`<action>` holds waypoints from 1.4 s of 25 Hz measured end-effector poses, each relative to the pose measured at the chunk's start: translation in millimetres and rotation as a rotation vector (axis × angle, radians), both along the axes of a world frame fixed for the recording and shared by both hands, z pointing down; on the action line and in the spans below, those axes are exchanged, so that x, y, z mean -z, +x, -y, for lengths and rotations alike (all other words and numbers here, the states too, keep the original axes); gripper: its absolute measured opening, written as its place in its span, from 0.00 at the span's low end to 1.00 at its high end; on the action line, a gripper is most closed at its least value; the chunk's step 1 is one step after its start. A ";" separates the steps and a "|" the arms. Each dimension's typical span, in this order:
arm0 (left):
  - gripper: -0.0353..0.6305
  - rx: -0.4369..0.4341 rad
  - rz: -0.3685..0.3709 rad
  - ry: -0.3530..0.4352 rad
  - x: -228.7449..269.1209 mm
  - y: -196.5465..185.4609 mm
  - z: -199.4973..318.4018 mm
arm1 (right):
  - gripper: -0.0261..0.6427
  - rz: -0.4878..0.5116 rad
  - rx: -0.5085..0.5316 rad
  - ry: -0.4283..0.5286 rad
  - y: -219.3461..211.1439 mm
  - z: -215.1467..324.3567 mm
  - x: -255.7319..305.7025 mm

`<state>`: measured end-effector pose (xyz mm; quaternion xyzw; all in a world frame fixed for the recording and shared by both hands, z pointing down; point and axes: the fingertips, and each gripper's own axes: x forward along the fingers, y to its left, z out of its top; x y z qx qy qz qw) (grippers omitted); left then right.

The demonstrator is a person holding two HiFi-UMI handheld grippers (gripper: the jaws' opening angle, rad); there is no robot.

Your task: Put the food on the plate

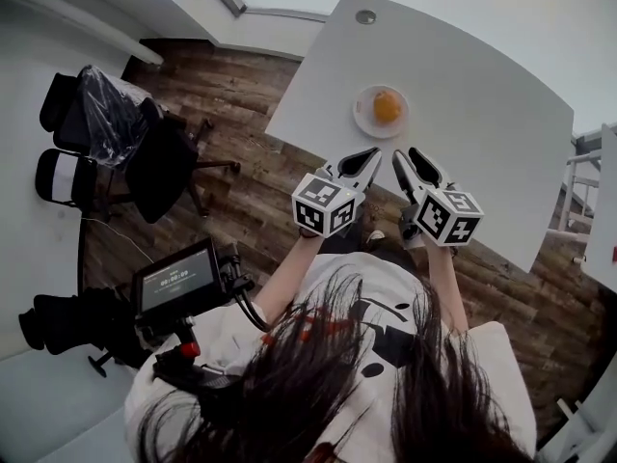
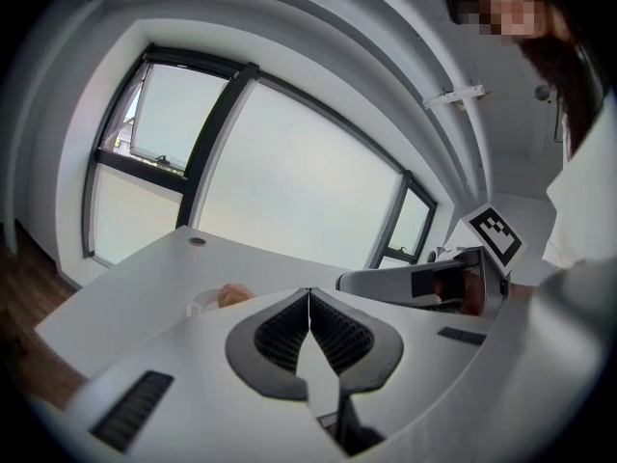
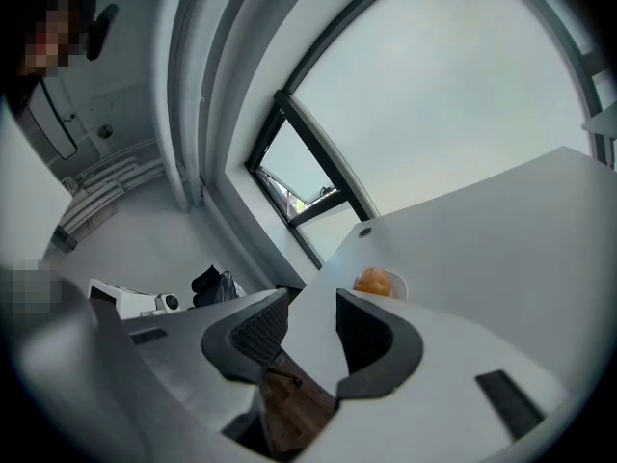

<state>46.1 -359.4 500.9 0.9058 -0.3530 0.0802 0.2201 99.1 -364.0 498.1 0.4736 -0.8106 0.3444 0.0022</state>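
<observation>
An orange piece of food (image 1: 388,107) lies on a small white plate (image 1: 364,119) on the white table (image 1: 463,85). Both grippers hover over the table's near edge, short of the plate. My left gripper (image 1: 374,152) is shut, its pads touching, with nothing between them (image 2: 308,302). My right gripper (image 1: 405,154) shows a narrow gap between its pads, and nothing is in that gap (image 3: 313,307). The left gripper view has the food (image 2: 231,295) just past the left jaw. The right gripper view has the food (image 3: 374,282) on the plate (image 3: 398,284) beyond the right jaw.
A round cable hole (image 1: 365,15) sits near the table's far corner. Black office chairs (image 1: 116,133) stand on the wooden floor (image 1: 241,191) to the left. A small screen on a rig (image 1: 178,283) hangs by the person's left side. Large windows (image 2: 289,181) lie beyond the table.
</observation>
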 end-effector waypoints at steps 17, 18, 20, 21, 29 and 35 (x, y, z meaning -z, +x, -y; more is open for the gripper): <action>0.06 0.079 0.063 -0.025 -8.7 -23.3 -97.7 | 0.28 0.045 0.092 -0.028 -23.0 -77.9 -11.1; 0.06 0.085 0.060 -0.022 -7.4 -26.4 -100.2 | 0.28 0.048 0.090 -0.031 -25.0 -80.8 -11.0; 0.06 0.095 0.052 -0.012 0.2 -37.6 -113.1 | 0.28 0.047 0.090 -0.024 -34.6 -94.0 -3.7; 0.06 0.096 0.047 -0.004 6.2 -45.3 -124.8 | 0.28 0.042 0.090 -0.016 -42.2 -105.2 3.0; 0.06 0.095 0.052 0.016 12.6 -70.7 -159.0 | 0.28 0.022 0.097 -0.003 -68.1 -128.5 9.0; 0.06 0.124 0.046 0.026 2.1 -95.5 -170.0 | 0.28 0.022 0.114 -0.006 -91.7 -143.7 -5.2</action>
